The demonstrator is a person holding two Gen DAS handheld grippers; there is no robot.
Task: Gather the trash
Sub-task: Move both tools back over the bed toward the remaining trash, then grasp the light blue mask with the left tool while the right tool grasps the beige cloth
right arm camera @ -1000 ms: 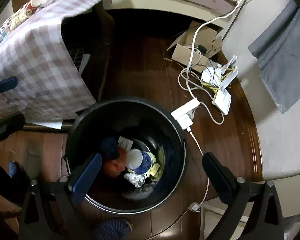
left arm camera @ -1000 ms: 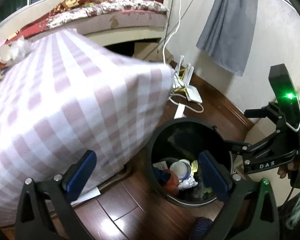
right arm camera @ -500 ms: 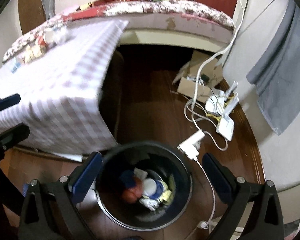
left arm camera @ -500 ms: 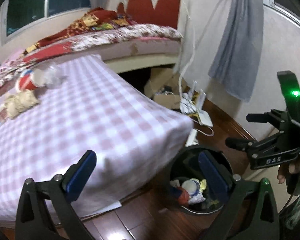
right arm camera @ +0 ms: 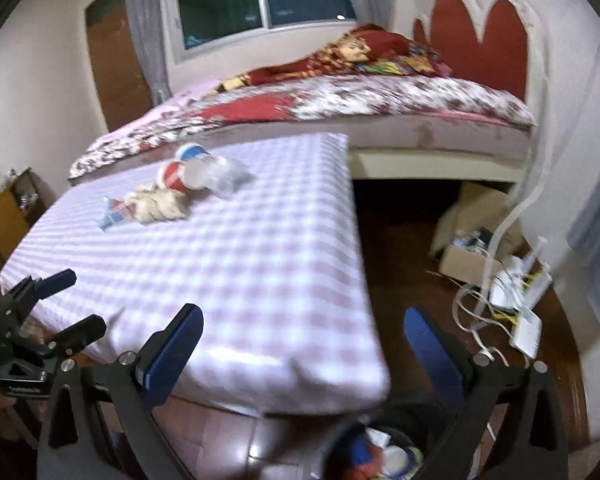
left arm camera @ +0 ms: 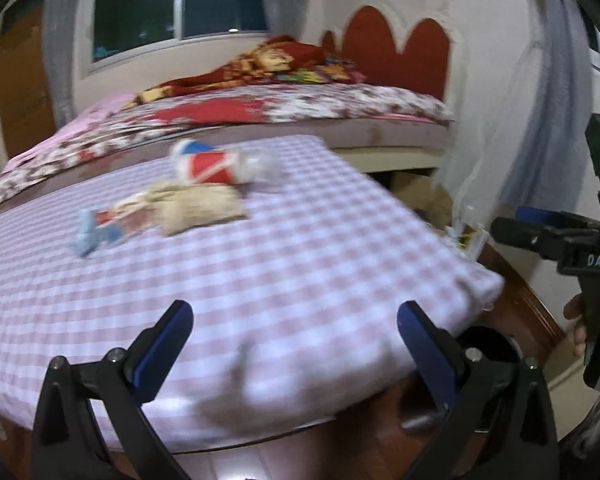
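Two tools, left (left arm camera: 294, 336) and right (right arm camera: 304, 336), both spread wide and empty, hover over the checked counter (right arm camera: 240, 264). Beyond them on it lie paper cups (right arm camera: 180, 170) and crumpled wrappers (right arm camera: 156, 206). The trash bin (right arm camera: 384, 454) sits below its near corner.

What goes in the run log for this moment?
phase: between pickups | left tool: open, empty | right tool: open, empty | trash: on checked table | bin: below, part filled

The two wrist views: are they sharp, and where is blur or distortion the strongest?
Left wrist view: motion blur smears the red cup and checked cloth; left gripper stays sharp. Right wrist view: same blur, trash bin indistinct; fisheye bends the bed edge.
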